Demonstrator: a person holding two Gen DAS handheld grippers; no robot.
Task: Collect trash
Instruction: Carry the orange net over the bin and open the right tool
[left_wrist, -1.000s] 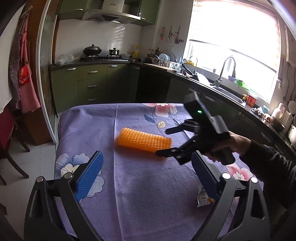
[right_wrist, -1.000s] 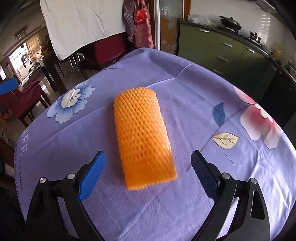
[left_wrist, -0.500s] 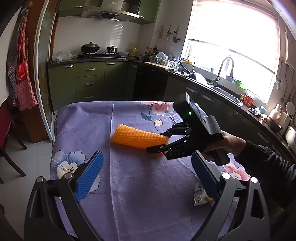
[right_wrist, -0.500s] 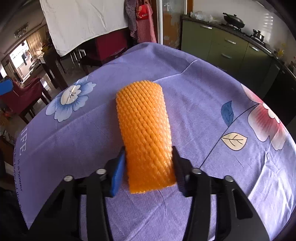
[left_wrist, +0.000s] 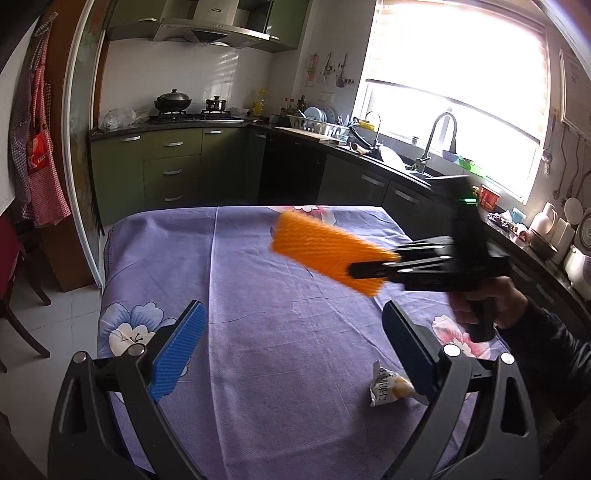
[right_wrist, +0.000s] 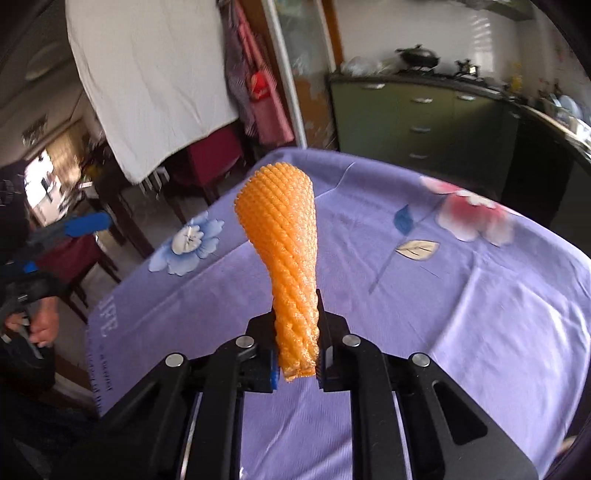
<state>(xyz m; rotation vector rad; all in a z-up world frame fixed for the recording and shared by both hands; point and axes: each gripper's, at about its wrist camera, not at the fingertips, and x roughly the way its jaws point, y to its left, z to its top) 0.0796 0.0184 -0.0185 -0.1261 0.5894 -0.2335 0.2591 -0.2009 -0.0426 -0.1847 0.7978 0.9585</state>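
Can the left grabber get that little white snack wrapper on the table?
Probably yes. The left gripper is open and empty, the wrapper lies on the purple tablecloth beside its right finger, and nothing sits between them. The right gripper is busy elsewhere.

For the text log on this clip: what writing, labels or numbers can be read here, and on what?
"K", white on a red patch of the apron; the rest is too small.
Dark print on the snack wrapper: too small to read.
Pale lettering along the tablecloth edge: blurred, unreadable.
Paper on the wall: illegible.
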